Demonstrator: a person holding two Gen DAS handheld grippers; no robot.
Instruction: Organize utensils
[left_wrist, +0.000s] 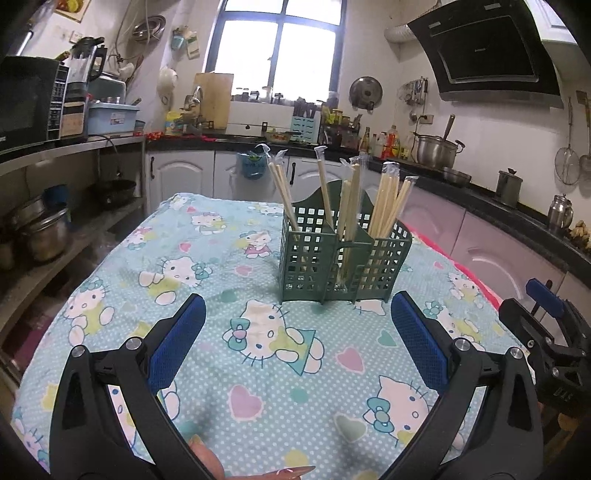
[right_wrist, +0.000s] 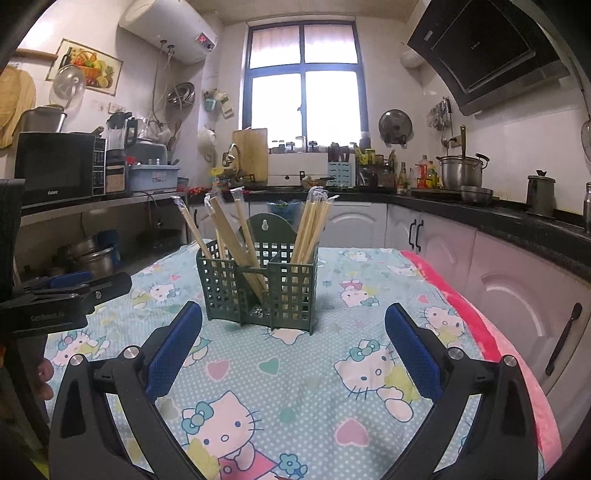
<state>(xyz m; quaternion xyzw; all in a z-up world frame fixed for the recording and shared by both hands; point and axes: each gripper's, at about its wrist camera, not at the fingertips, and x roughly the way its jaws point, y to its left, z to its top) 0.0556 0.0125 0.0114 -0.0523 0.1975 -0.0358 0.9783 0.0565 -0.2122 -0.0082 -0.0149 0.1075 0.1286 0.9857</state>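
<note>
A green lattice utensil holder (left_wrist: 343, 254) stands on the table, also in the right wrist view (right_wrist: 258, 284). Several plastic-wrapped pairs of wooden chopsticks (left_wrist: 388, 203) stand upright or lean in its compartments, also in the right wrist view (right_wrist: 310, 229). My left gripper (left_wrist: 295, 314) is open and empty, a little in front of the holder. My right gripper (right_wrist: 293, 325) is open and empty, also just in front of the holder. The right gripper shows at the right edge of the left wrist view (left_wrist: 546, 325); the left gripper shows at the left edge of the right wrist view (right_wrist: 66, 291).
The table is covered by a light blue Hello Kitty cloth (left_wrist: 258, 350), with a pink blanket (right_wrist: 498, 339) along its right edge. Kitchen counters with pots (right_wrist: 461, 171), bottles and a microwave (right_wrist: 55, 166) surround the table.
</note>
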